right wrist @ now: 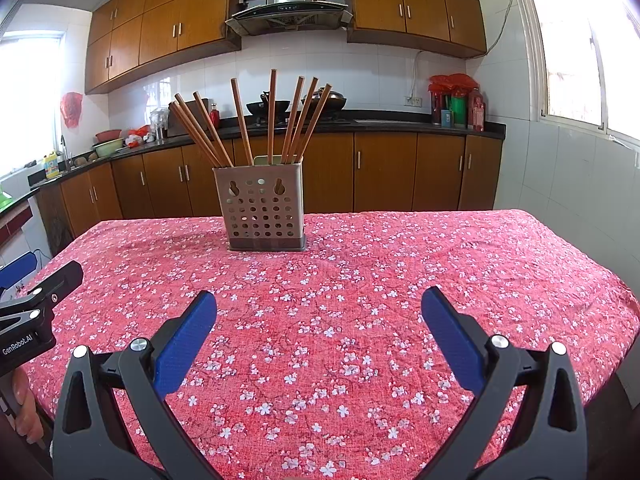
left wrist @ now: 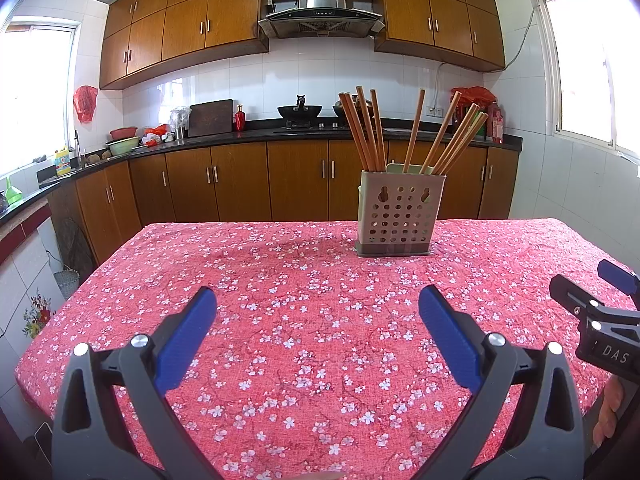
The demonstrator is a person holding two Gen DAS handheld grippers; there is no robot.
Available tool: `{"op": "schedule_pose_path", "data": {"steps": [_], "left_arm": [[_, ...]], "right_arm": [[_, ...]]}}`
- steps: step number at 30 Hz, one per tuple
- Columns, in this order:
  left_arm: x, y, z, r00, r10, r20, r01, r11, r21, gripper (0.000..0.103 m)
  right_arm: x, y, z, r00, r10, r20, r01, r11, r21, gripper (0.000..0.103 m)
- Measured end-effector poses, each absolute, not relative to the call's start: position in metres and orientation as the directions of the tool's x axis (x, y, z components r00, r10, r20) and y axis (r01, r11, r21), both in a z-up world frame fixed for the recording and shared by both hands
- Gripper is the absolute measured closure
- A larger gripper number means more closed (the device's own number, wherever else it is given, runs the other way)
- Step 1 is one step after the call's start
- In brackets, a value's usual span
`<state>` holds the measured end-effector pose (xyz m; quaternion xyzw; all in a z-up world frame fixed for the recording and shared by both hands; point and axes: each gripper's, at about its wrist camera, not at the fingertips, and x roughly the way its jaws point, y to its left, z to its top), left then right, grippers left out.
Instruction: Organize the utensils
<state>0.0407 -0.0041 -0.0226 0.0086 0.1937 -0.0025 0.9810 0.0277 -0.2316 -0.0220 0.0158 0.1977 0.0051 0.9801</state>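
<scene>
A beige perforated utensil holder stands upright on the red floral tablecloth, toward the far side. Several brown wooden chopsticks stand in it, fanned out. The holder also shows in the right wrist view with its chopsticks. My left gripper is open and empty, well short of the holder. My right gripper is open and empty, also short of the holder. The right gripper shows at the right edge of the left wrist view. The left gripper shows at the left edge of the right wrist view.
The table is covered by the red cloth, with its edges dropping off left and right. Behind it run brown kitchen cabinets and a dark counter with woks, a cutting board and bottles. Windows sit on both sides.
</scene>
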Motion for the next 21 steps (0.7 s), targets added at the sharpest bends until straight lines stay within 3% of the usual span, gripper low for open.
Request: {"op": "schedule_pose_path", "data": {"steps": [21], "left_arm": [[0.0407,-0.0040,-0.0233,0.924,-0.004,-0.382,0.011,1.000,0.017,0.004]], "right_arm": [[0.0279,-0.2324,-0.0220,0.921,0.017,-0.389,-0.004,0.999,0.035,0.002]]}}
